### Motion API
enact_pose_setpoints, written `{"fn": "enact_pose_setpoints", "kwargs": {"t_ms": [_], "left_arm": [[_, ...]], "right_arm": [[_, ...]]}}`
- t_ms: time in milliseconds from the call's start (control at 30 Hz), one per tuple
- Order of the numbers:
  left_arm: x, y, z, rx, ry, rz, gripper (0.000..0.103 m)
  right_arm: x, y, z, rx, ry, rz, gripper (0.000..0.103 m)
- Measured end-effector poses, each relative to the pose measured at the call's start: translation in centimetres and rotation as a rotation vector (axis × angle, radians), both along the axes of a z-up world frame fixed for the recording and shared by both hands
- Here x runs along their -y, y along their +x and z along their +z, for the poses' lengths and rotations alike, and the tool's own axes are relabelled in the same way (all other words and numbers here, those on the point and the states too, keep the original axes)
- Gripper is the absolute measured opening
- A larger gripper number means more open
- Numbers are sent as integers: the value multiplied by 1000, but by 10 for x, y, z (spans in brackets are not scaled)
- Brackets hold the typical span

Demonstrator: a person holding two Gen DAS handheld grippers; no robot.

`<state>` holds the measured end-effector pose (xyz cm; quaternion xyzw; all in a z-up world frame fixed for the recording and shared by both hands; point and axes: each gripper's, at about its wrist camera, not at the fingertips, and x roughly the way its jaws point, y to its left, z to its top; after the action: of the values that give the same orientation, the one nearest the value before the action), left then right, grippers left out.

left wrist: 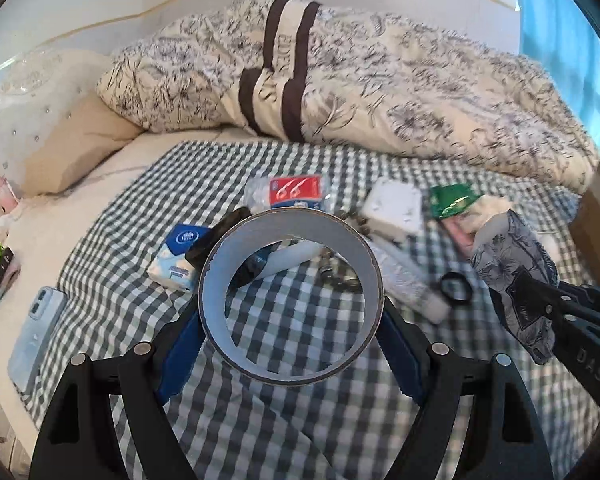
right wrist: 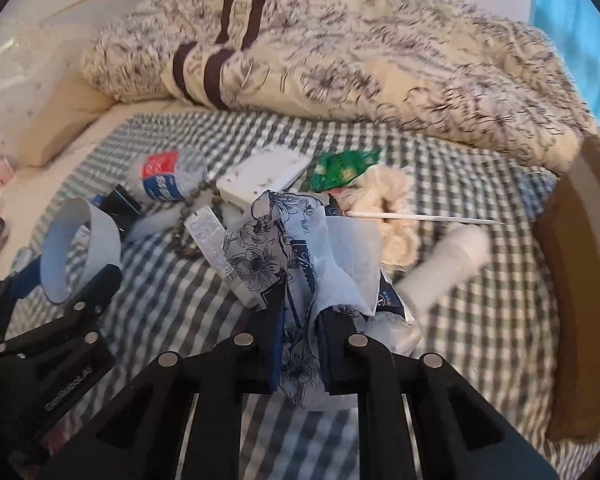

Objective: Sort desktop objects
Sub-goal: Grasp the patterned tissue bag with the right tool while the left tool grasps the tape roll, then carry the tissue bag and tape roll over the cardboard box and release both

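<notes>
A rumpled cream duvet with a dark floral print and brown stripes [left wrist: 340, 80] lay heaped across the far side of the bed, and in front of it a green-and-white checked cloth [left wrist: 284, 408] was spread under a scatter of small things. Above that cloth the left gripper [left wrist: 290, 344] held a wide ring of tape with a pale inner face [left wrist: 292, 292], its blue-padded fingers [left wrist: 180, 356] clamped against the ring's outer wall on either side, so the ring stood upright between them and lifted clear of the cloth. To its right, the right gripper [right wrist: 300, 344] was pinched tight on a soft packet of tissues in a blue-and-white flower-print wrapper [right wrist: 284, 264], the packet sticking up between the two fingers. Behind them on the cloth lay a crushed clear plastic bottle with a red-and-blue label [left wrist: 292, 194], a flat white box [left wrist: 396, 208], a crinkled green foil sachet [left wrist: 452, 200] and a small black ring [left wrist: 456, 286].
</notes>
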<state>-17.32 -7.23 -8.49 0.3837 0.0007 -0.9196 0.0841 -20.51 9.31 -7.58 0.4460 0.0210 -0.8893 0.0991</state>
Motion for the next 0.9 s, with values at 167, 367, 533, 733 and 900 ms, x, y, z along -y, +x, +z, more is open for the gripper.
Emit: {"fn": "enact_pose_setpoints", "kwargs": {"t_ms": [167, 367, 533, 733, 900], "left_arm": [[-19, 28, 34, -58, -10, -36, 83], [-47, 67, 73, -126, -21, -91, 83], [-71, 99, 96, -164, -47, -131, 83], [-98, 127, 117, -201, -57, -178, 83], [-128, 138, 132, -223, -49, -228, 83]], "right_arm": [[-22, 33, 35, -54, -30, -40, 13], [-48, 73, 65, -107, -50, -82, 13], [-69, 110, 87, -151, -71, -105, 13], [-94, 144, 110, -206, -98, -134, 14], [-122, 167, 124, -244, -105, -163, 14]]}}
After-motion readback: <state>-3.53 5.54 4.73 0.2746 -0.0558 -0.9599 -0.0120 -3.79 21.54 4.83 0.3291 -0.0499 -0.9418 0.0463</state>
